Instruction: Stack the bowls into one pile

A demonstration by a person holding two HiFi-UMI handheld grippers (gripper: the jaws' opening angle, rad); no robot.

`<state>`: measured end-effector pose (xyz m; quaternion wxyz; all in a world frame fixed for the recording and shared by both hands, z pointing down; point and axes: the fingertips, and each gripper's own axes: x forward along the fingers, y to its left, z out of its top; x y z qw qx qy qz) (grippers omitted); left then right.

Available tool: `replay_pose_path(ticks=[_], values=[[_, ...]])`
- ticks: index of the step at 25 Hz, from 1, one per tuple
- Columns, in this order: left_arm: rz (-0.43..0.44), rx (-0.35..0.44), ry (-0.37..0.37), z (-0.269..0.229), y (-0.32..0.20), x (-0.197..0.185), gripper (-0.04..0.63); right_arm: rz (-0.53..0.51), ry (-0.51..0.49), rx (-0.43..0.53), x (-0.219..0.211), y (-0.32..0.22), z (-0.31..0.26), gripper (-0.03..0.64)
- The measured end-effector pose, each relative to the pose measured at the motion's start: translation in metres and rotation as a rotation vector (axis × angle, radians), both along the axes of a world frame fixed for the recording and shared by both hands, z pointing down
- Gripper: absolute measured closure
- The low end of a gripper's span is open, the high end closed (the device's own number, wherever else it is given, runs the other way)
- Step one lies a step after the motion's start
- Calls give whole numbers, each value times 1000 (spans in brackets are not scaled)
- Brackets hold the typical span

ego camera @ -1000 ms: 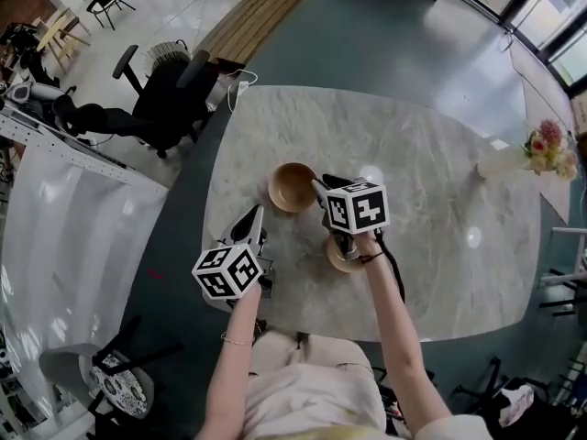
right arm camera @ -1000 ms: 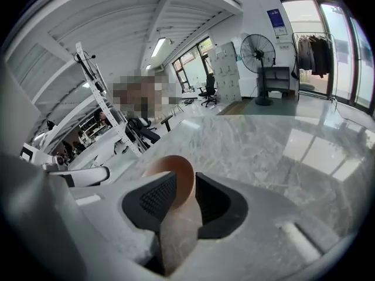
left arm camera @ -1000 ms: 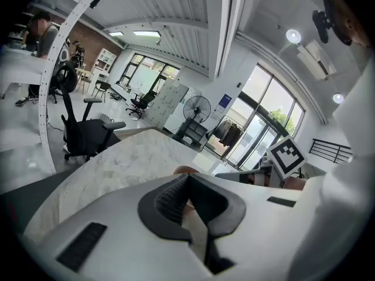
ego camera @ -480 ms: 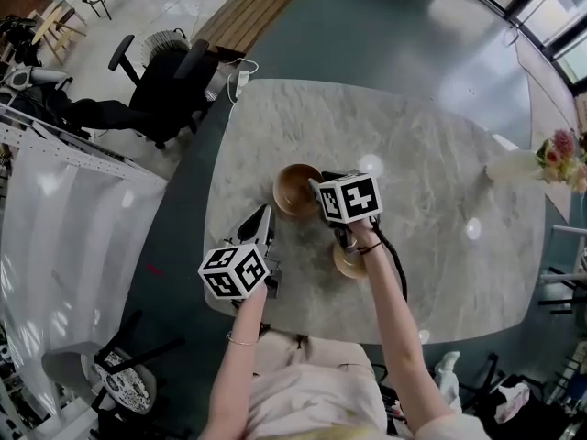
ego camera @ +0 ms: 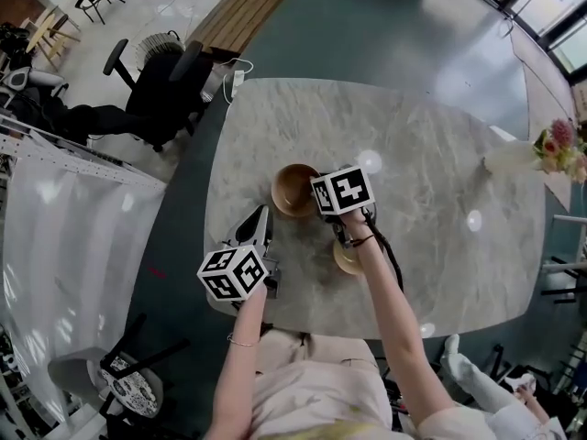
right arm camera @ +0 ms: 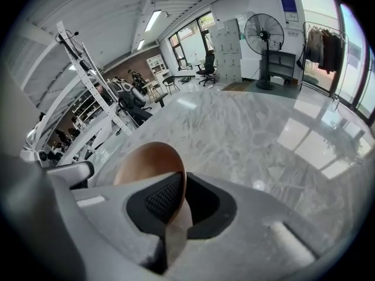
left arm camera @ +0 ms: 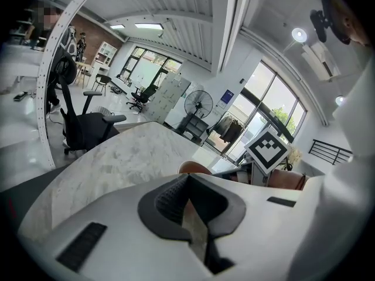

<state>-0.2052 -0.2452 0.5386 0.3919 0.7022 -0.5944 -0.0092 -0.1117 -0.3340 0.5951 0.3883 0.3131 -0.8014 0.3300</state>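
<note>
A large brown bowl (ego camera: 293, 189) sits upright on the marble table (ego camera: 431, 154). My right gripper (ego camera: 319, 202) reaches down at its right rim. In the right gripper view the bowl (right arm camera: 146, 160) has its rim between the pads, and the jaws of the right gripper (right arm camera: 179, 183) are closing onto it. A smaller tan bowl (ego camera: 347, 260) rests on the table under my right wrist, partly hidden by it. My left gripper (ego camera: 260, 218) hovers near the table's front left with its jaws together and nothing in them. In its own view the left gripper (left arm camera: 187, 179) points toward the brown bowl (left arm camera: 193, 168).
A vase of flowers (ego camera: 532, 152) stands at the table's far right edge. A black office chair (ego camera: 156, 94) sits off the table's left corner. A white panel (ego camera: 73, 246) runs along the left.
My right gripper has sunk and shifted left onto the brown bowl's right rim, and its jaws have come together on it. The left gripper has stayed put.
</note>
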Motion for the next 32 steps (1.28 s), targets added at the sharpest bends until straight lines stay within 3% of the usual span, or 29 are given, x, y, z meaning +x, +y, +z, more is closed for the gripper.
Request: replay_pose_path(ticks=[8, 17, 25, 32], values=[[22, 9, -44, -12, 17, -3, 595, 71, -82, 31, 20, 4, -30, 597], [86, 60, -58, -30, 33, 25, 595, 164, -218, 87, 71, 38, -74, 597], [151, 86, -57, -40, 46, 67, 595, 212, -228, 89, 124, 75, -79, 597], [172, 78, -61, -35, 60, 87, 595, 191, -191, 75, 144, 104, -64, 597]])
